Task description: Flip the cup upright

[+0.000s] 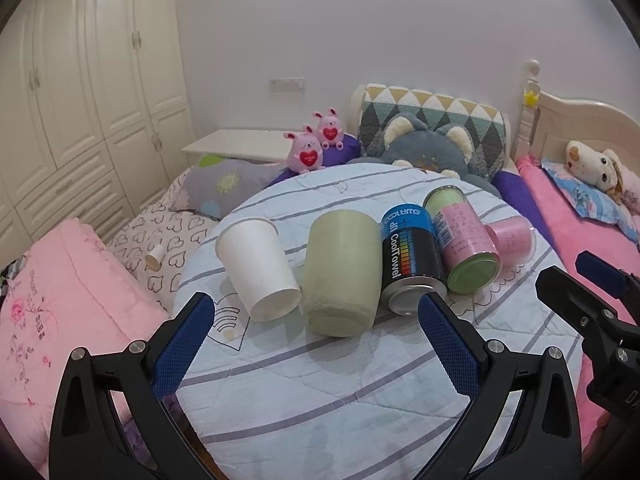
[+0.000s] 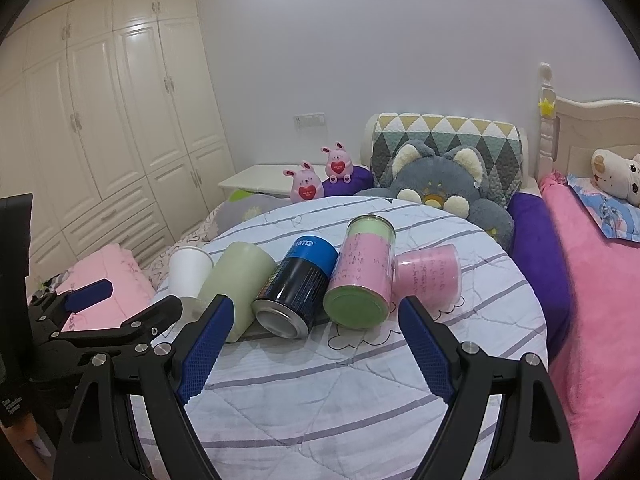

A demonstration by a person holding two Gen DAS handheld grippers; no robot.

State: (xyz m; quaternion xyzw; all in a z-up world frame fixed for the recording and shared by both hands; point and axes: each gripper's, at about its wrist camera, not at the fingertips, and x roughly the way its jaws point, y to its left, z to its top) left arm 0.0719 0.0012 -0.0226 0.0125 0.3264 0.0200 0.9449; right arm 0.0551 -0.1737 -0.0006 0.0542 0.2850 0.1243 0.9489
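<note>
Left gripper [image 1: 316,316] and right gripper [image 2: 316,320] are both gaping wide, holding nothing, hovering because the cups [image 1: 258,268] are lying sideways.

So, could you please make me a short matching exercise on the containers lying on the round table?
Things:
1. paper cup
2. green cup
3. can
4. small pink tub

Descriptions:
A. black with a blue top
B. white, at the left end
C. at the right end
D. pale green, between the paper cup and the can

Pairs: 1-B, 2-D, 3-A, 4-C
</note>
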